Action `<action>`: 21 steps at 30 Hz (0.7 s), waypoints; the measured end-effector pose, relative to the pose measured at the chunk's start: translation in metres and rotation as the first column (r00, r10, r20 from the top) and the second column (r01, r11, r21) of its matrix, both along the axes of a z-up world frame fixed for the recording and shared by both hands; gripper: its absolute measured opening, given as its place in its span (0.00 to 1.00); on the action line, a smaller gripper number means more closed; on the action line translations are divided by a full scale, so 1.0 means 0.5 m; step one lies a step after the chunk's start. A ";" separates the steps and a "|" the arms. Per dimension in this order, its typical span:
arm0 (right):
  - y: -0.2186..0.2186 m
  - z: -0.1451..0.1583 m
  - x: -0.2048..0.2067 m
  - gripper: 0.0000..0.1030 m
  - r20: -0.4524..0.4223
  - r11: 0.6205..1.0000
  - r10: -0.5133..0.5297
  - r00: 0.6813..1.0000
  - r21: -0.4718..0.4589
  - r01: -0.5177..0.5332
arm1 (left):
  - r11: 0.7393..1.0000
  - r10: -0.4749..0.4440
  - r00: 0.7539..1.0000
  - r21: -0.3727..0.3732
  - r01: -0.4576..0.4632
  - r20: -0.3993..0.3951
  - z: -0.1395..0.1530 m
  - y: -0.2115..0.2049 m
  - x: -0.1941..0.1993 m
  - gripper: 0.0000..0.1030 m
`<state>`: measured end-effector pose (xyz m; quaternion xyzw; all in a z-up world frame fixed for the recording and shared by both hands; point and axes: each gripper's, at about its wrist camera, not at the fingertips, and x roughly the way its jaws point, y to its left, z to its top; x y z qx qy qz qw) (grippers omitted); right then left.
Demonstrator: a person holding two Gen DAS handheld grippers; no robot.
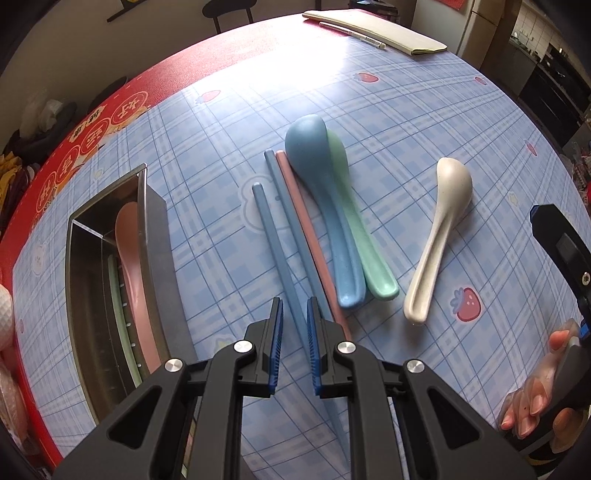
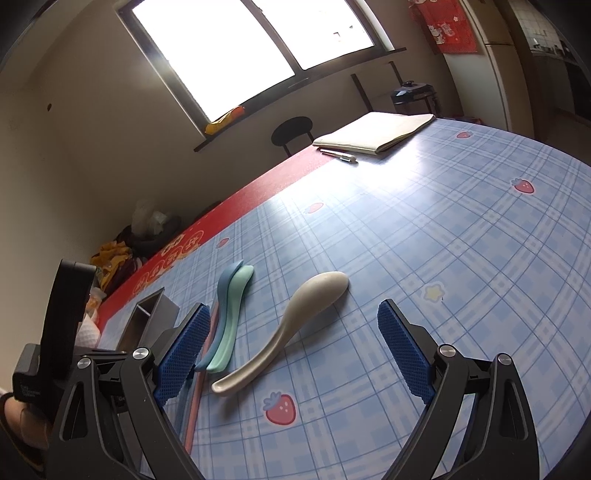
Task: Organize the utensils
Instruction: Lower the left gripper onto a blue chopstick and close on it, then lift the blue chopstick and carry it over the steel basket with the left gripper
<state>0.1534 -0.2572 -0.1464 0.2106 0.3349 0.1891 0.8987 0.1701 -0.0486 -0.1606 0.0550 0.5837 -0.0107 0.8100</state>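
My left gripper [image 1: 295, 314] points steeply down, shut on a blue chopstick [image 1: 275, 243] whose far end reaches toward the table. Beside it lie another blue chopstick [image 1: 291, 229] and a pink chopstick [image 1: 308, 236]. A blue spoon [image 1: 325, 206] lies bowl-down, partly over a green spoon [image 1: 369, 258]. To the right is a white spoon [image 1: 439, 229]. A metal holder [image 1: 155, 243] on the left has a pink spoon [image 1: 129, 251] and a green chopstick in it. My right gripper [image 2: 293, 306] is open, hovering low over the white spoon [image 2: 295, 325].
A folded cream notebook [image 1: 380, 29] and a pen [image 1: 354, 35] lie at the table's far edge. A red border [image 1: 92, 125] runs along the left side of the checked blue tablecloth. A black stool [image 2: 291, 133] stands beyond the table. A hand [image 1: 535, 406] holds the right gripper.
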 end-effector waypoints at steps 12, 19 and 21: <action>0.002 0.000 -0.003 0.87 0.002 1.000 -0.004 1.000 -0.001 0.004 | 1.000 -0.010 0.996 0.015 0.009 0.083 -0.001 -0.015 -0.032 0.08; -0.004 -0.002 -0.007 0.87 -0.002 1.000 -0.011 1.000 0.010 0.011 | 0.997 0.035 0.994 -0.072 -0.028 0.105 0.016 0.009 -0.039 0.06; -0.003 -0.003 -0.006 0.87 -0.005 1.000 -0.011 1.000 0.009 0.011 | 0.993 0.047 0.992 -0.114 -0.034 0.118 0.032 0.021 -0.043 0.06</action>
